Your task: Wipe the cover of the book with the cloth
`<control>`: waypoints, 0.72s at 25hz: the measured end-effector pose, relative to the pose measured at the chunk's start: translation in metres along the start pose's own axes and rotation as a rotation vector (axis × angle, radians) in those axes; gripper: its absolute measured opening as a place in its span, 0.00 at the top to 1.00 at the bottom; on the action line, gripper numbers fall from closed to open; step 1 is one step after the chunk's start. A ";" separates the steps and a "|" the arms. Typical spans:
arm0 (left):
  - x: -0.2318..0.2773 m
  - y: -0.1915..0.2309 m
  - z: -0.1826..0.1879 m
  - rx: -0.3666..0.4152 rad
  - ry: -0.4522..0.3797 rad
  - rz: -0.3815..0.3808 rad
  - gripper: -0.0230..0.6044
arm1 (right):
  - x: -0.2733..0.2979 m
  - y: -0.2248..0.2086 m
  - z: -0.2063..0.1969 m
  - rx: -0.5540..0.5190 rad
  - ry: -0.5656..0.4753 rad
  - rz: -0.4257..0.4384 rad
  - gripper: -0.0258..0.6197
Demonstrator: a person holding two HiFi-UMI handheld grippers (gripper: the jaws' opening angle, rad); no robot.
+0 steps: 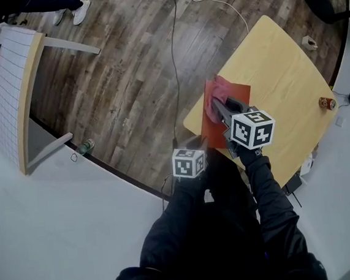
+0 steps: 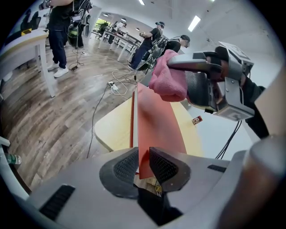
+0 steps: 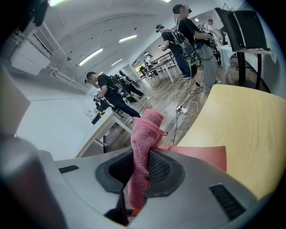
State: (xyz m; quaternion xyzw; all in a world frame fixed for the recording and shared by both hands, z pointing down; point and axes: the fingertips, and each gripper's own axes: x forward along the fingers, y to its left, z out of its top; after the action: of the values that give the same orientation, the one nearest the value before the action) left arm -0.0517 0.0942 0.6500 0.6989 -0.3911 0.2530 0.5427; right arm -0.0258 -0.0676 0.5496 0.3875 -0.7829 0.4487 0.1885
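Two grippers meet at the bench's left corner, just right of centre in the head view. The left gripper's fingers clamp the lower edge of the red book, which sits at that corner. The right gripper's fingers pinch the pink cloth, bunched against the cover's upper end.

The head view looks steeply down from well above onto the tabletop, while each gripper view sits right behind its own jaws and faces outward across the room, and all three share the red book, pink cloth and tabletop.
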 end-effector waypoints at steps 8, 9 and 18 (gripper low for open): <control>0.004 -0.001 0.001 0.008 0.004 0.012 0.81 | 0.044 -0.013 0.009 0.068 0.017 0.065 0.84; 0.004 -0.001 0.001 0.008 0.002 0.013 0.81 | 0.048 -0.018 0.007 0.075 0.025 0.059 0.84; 0.003 0.001 0.001 0.015 0.010 0.015 0.81 | 0.058 -0.052 -0.011 0.105 0.076 -0.024 0.84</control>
State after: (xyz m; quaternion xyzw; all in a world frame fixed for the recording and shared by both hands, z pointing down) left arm -0.0511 0.0921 0.6528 0.6988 -0.3915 0.2634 0.5375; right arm -0.0225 -0.0991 0.6214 0.3890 -0.7460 0.5011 0.2027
